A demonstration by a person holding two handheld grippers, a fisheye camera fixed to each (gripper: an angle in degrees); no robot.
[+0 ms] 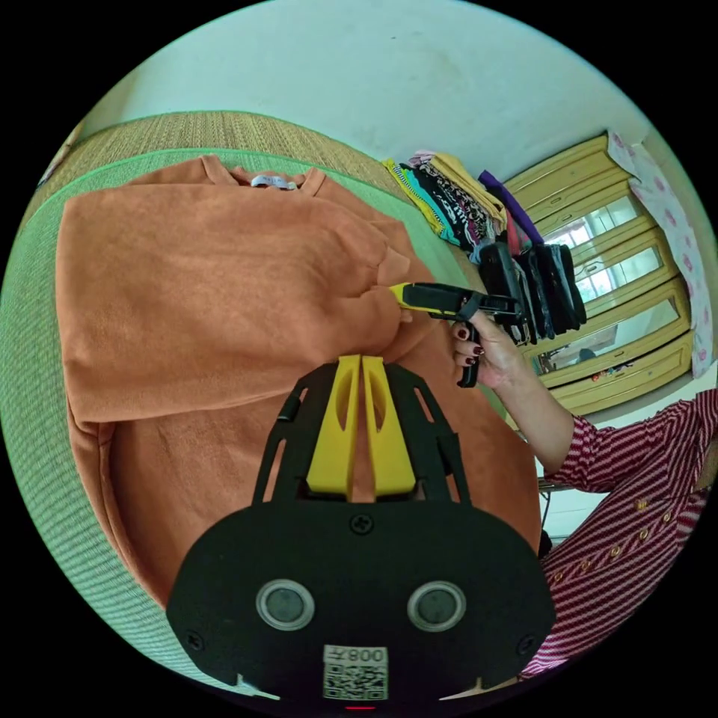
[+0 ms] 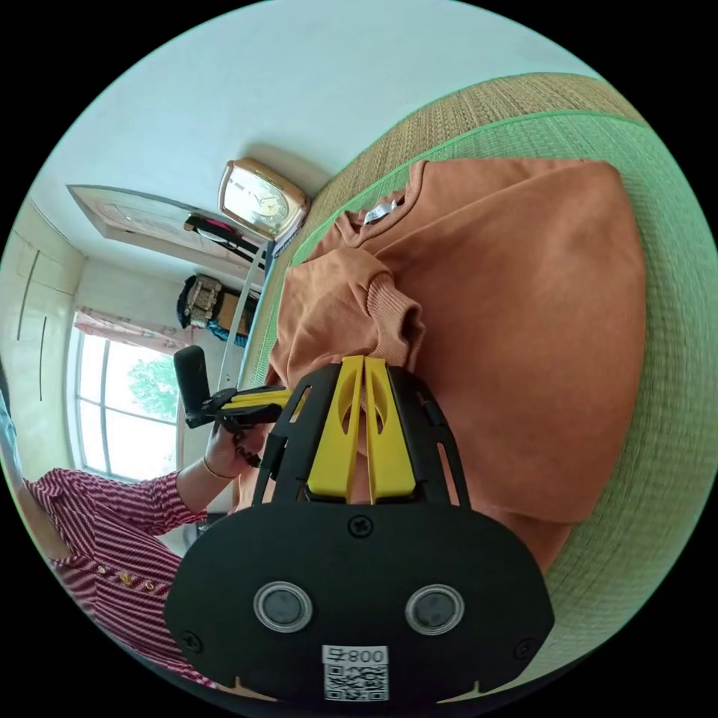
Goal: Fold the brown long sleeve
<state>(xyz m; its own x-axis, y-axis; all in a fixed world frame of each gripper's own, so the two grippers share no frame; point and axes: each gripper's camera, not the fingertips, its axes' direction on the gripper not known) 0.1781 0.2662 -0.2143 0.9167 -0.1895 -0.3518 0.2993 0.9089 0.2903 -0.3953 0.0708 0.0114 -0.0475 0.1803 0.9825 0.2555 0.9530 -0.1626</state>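
The brown long sleeve shirt (image 1: 209, 269) lies flat on a green-edged woven mat (image 1: 37, 359), collar away from me. One sleeve is folded across the chest. In the left gripper view my left gripper (image 1: 361, 360) is shut, its yellow tips at the lower edge of that sleeve. Just beyond it a hand holds my right gripper (image 1: 396, 292), pinching the bunched ribbed cuff (image 1: 389, 265). In the right gripper view my right gripper (image 2: 363, 360) is shut at the cuff (image 2: 393, 314) over the shirt (image 2: 523, 299), and the left gripper (image 2: 262, 398) comes in from the left, its tips hidden.
A pile of folded clothes (image 1: 464, 202) sits at the mat's far corner, with a wooden cabinet (image 1: 613, 299) behind it. The person's striped sleeve (image 1: 636, 479) shows on the right. A clock (image 2: 262, 198) leans on the wall, and a window (image 2: 127, 404) lies beyond.
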